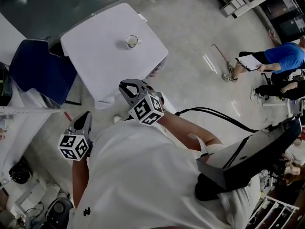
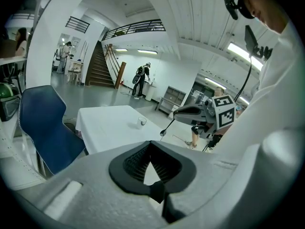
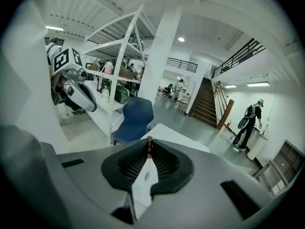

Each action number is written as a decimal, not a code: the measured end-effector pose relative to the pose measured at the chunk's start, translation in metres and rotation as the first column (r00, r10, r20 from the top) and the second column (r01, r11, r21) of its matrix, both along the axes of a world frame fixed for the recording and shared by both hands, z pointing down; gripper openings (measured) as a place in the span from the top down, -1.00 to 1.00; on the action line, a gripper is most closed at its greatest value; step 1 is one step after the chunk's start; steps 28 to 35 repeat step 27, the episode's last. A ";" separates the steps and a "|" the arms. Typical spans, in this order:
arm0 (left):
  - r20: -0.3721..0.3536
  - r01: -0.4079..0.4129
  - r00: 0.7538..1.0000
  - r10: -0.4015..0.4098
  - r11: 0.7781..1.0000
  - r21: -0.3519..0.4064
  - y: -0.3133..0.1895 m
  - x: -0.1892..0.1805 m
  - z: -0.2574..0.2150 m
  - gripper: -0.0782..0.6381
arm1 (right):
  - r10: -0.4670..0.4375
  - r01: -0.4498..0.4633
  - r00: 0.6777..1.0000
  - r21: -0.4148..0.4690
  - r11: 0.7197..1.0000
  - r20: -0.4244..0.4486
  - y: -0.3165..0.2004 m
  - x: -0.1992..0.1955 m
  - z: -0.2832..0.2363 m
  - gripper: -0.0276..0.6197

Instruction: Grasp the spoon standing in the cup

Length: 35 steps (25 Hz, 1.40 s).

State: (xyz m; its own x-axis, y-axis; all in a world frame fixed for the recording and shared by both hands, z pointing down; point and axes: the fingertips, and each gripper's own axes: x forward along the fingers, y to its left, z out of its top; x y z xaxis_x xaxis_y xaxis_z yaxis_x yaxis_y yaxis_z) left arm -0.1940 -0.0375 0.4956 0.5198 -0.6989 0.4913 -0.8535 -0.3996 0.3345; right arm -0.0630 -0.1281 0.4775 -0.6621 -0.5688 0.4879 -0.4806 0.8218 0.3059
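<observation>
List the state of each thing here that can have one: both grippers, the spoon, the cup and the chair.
Right gripper: jaws shut on the spoon.
Spoon: held between those jaws, away from the cup.
Left gripper: jaws shut, nothing between them.
Cup: upright on the table, no spoon showing in it.
Chair: empty, beside the table.

Strip lights (image 3: 259,84) are glaring beside the staircase (image 3: 207,108); fisheye edges are darkening, the close spoon (image 3: 147,175) is blurring
</observation>
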 end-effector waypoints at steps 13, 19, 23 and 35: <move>0.002 -0.010 1.000 0.010 1.000 -0.019 -0.013 0.004 0.002 0.75 | -0.005 0.005 1.000 -0.014 1.000 -0.002 -0.011 0.001 0.003 0.78; 0.012 -0.014 1.000 0.014 0.999 -0.034 -0.037 0.013 0.006 0.75 | -0.003 0.003 1.000 -0.032 0.999 0.008 -0.035 0.010 0.010 0.78; 0.016 -0.016 1.000 0.017 0.999 -0.041 -0.054 0.012 0.006 0.75 | 0.003 -0.003 1.000 -0.040 0.999 0.009 -0.052 0.011 0.013 0.78; 0.016 -0.020 1.000 0.021 0.999 -0.041 -0.064 0.006 0.005 0.75 | 0.015 -0.015 1.000 -0.034 0.999 0.000 -0.066 0.009 0.013 0.78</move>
